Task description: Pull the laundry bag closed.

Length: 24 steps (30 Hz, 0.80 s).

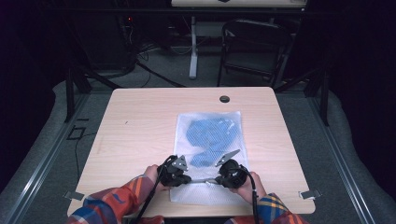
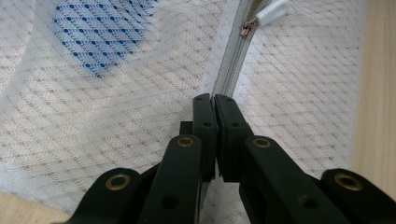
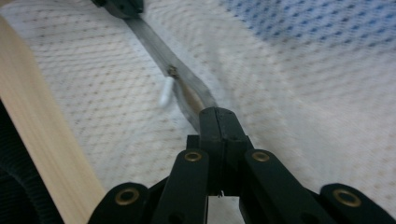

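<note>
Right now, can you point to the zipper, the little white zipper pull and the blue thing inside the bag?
zipper (image 2: 231,65), left gripper view, on the grey tape.
white zipper pull (image 2: 273,10), left gripper view, on its white tab.
blue thing (image 1: 210,133), high view, on its middle, inside the mesh bag.

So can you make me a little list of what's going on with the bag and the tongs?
bag: white mesh bag, flat on the wooden table
inside: something blue
zipper: grey zipper near the bag's close end, white pull tab
left tongs: shut on the zipper
right tongs: shut on the zipper
pull tab sits: between the two tongs
</note>
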### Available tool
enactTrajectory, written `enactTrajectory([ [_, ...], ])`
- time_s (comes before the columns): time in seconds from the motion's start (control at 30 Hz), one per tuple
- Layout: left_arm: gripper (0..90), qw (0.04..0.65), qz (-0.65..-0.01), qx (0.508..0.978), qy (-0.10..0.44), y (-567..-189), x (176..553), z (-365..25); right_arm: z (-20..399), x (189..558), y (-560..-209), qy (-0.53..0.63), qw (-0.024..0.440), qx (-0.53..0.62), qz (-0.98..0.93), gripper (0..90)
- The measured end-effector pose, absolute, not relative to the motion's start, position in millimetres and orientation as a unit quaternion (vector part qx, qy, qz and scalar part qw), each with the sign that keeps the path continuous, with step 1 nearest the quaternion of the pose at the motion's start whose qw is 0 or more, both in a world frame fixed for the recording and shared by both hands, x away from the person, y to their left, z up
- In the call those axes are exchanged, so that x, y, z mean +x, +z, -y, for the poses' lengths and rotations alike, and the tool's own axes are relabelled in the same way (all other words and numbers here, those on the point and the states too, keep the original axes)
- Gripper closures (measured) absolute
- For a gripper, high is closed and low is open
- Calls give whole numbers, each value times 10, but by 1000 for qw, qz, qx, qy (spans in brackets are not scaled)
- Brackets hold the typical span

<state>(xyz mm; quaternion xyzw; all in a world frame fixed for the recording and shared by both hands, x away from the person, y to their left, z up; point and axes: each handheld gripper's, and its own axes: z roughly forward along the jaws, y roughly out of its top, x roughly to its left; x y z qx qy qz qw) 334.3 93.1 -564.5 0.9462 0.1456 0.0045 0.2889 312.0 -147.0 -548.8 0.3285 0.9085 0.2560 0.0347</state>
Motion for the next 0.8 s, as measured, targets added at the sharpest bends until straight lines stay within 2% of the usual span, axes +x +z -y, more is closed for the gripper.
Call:
enactTrajectory([
  [0.37,880,285,-145,947,8,-5639,3336,-908,1324,3106,-5513,273,3,321,-907,772],
  [0.6,876,275,-147,950,13,-5619,3336,-864,1266,3099,-5541,267,-7,325,-907,658],
  [0.8,897,302,-148,942,13,-5568,3334,-802,1230,3085,-5542,272,0,328,-905,651],
])
